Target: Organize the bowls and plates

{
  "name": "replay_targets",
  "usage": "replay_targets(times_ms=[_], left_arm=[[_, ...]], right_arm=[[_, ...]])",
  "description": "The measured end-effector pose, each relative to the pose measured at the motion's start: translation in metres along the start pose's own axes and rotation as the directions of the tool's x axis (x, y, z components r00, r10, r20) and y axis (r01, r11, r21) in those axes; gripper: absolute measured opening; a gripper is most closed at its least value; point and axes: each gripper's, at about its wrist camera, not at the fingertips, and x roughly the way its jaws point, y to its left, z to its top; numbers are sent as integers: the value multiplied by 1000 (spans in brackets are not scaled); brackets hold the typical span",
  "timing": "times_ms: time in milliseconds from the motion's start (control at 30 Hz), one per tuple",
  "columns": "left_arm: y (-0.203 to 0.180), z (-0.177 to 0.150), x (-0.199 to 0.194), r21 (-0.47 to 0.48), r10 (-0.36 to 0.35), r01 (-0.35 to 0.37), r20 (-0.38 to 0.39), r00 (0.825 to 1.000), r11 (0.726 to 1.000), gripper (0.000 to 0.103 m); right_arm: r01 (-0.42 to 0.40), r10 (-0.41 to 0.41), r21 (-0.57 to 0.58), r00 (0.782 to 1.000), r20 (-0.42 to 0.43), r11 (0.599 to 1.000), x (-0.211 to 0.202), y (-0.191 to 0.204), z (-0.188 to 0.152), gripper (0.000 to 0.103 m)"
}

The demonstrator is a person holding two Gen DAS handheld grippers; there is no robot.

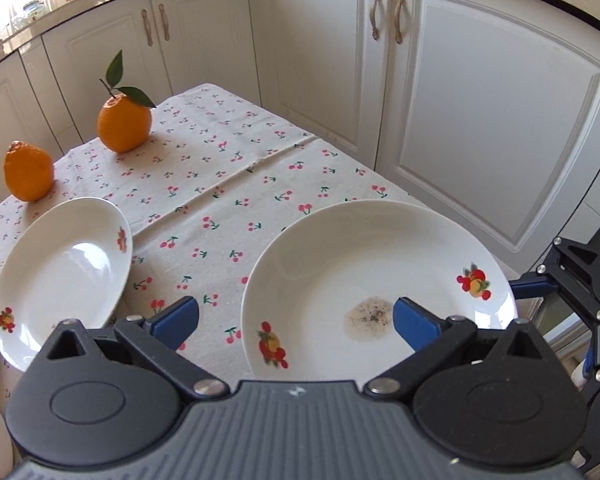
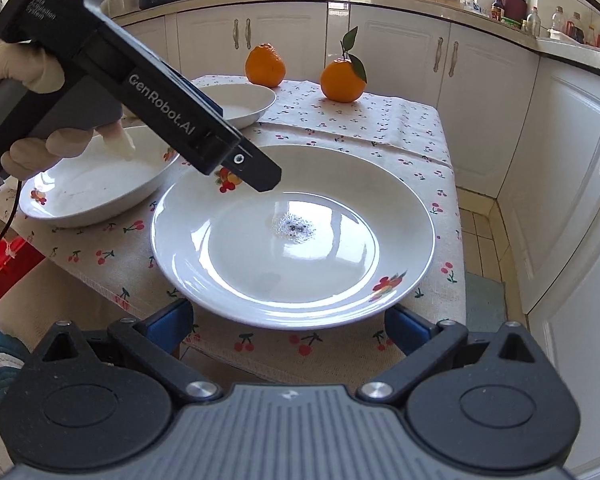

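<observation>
**Plainly, two open grippers close on a dirty plate at the table's corner**

Nearest of all is the large plate [image 2: 292, 236], white with fruit decals and a speckled stain [image 2: 294, 229] in its well, lying flat on the cherry-print tablecloth [image 2: 340, 120] by the table's near corner. Its rim sits close to the cloth's edge on the right gripper's side.

Left of the large plate, a shallow bowl [image 2: 96, 184] lies on the cloth, and beyond that a second bowl [image 2: 240, 102]; whether the two touch I cannot tell, since the left tool hides the gap. Behind the large plate, at the far end of the cloth, stand two oranges [image 2: 265, 65], one with leaves [image 2: 342, 80].

The right gripper [image 2: 288, 330] has its blue fingers spread wide and empty, level with the plate's near rim and just short of it. The left gripper [image 1: 296, 320] is likewise spread and holding nothing, hovering over the plate's left rim; a gloved hand [image 2: 28, 76] grips its handle.

My guess is the plate is about to be lifted for stacking. The risks: a glazed, sloping rim may slip from a thin pinch; a push rather than a pinch could slide the plate off the near edge; and dragging could tug the cloth and roll the oranges.
</observation>
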Motion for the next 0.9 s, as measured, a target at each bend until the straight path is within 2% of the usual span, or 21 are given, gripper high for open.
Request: replay_targets(times_ms=[133, 300, 467, 567, 633, 900], left_arm=[[8, 6, 16, -20, -57, 56, -58, 997, 998, 101], [16, 14, 31, -29, -114, 112, -132, 985, 993, 100], [19, 21, 40, -27, -151, 149, -167, 974, 988, 95], [19, 24, 46, -34, -179, 175, -183, 967, 984, 93], [18, 25, 49, -33, -195, 192, -192, 962, 981, 87], [20, 32, 58, -37, -231, 229, -226, 946, 973, 82]], right_arm=[[-5, 5, -27, 1000, -20, 1000, 5, -3, -2, 103], [-19, 16, -82, 999, -38, 996, 5, -1, -1, 103], [-83, 81, -60, 996, -32, 995, -1, -8, 3, 103], [-64, 63, -56, 998, -31, 996, 1, -11, 4, 103], [-55, 53, -52, 998, -38, 997, 5, -13, 3, 103], [-90, 89, -45, 996, -16, 995, 6, -20, 4, 103]])
